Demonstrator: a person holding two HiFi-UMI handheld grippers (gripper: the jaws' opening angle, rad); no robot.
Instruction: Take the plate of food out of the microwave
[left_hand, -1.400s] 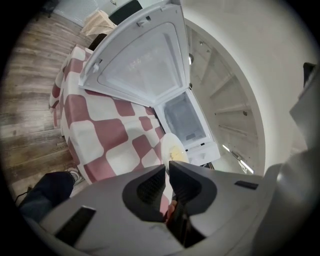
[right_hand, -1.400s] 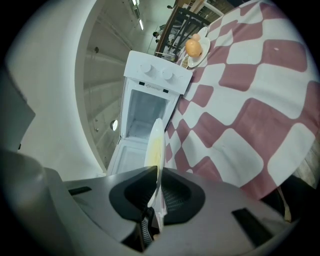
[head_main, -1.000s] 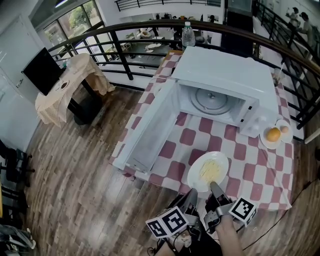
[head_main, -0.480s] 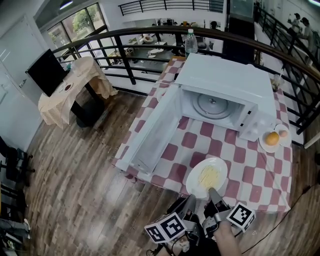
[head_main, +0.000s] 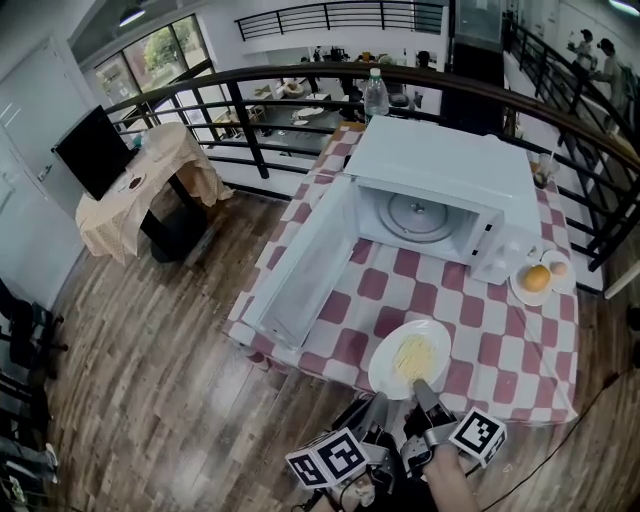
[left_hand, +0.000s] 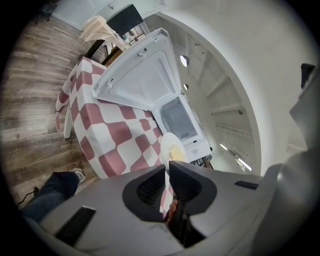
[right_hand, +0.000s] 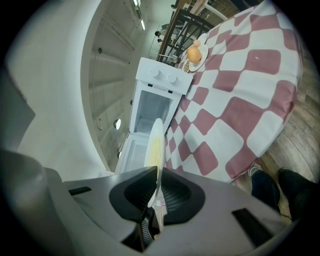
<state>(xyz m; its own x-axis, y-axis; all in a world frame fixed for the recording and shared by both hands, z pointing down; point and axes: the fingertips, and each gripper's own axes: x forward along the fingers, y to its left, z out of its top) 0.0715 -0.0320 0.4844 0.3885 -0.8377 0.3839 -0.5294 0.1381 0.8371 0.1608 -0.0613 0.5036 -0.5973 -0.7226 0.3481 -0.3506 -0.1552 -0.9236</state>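
Observation:
A white plate of yellow food is over the near edge of the red-and-white checked table, in front of the open white microwave. My left gripper is shut on the plate's near left rim and my right gripper on its near rim. In the left gripper view the plate runs edge-on into the left gripper. The right gripper view shows the plate edge-on, pinched in the right gripper. The microwave's glass turntable is bare.
The microwave door hangs wide open to the left, over the table. A small plate with an orange and an egg sits right of the microwave. A water bottle stands behind it, a black railing beyond. Wooden floor lies left.
The plate, held by both grippers, has drawn a little toward me, farther from the microwave's mouth. Both grips look the same.

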